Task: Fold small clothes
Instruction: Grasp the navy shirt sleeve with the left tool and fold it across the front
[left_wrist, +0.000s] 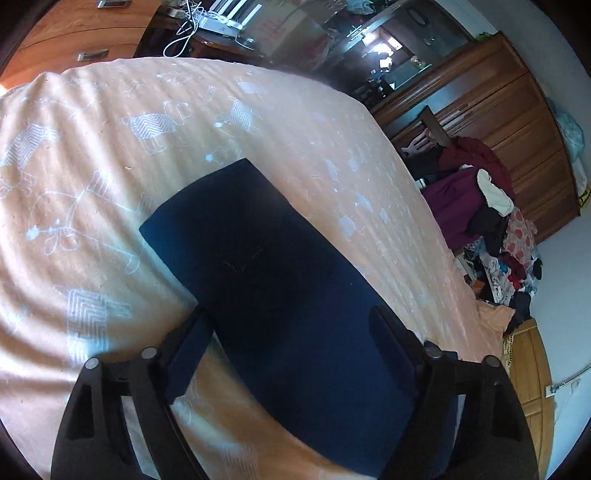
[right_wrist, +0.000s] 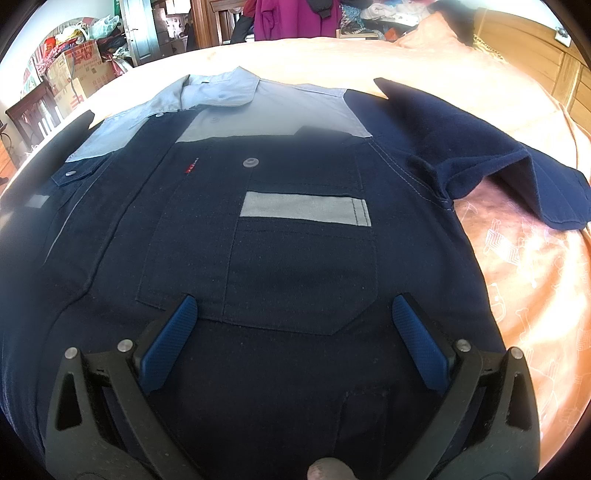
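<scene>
Left wrist view shows one navy sleeve (left_wrist: 266, 266) lying flat on the peach bedspread (left_wrist: 92, 221), running from between the two fingers of the left gripper (left_wrist: 291, 332) out toward the middle of the bed. That gripper's jaws stand spread apart, one finger on each side of the sleeve, grasping nothing. Beyond the bed, from left to right, stand a wooden dresser (left_wrist: 74, 33), a dark desk with white cables (left_wrist: 184, 33), a wooden wardrobe (left_wrist: 498, 110) and one heap of mixed clothes (left_wrist: 491, 229).

Right wrist view shows one navy work shirt (right_wrist: 258, 258) spread face up on the same bedspread, its grey collar (right_wrist: 221, 88) at the far end, one chest pocket (right_wrist: 299, 273) with a grey strip, and one sleeve (right_wrist: 480, 147) stretched out to the right with its cuff folded over. The right gripper (right_wrist: 295, 325) hovers over the shirt's front, released, blue pads (right_wrist: 170, 343) wide apart.

The shirt's left side is blurred and cut off by the lens edge. A rounded blur at the bottom edge cannot be identified.
</scene>
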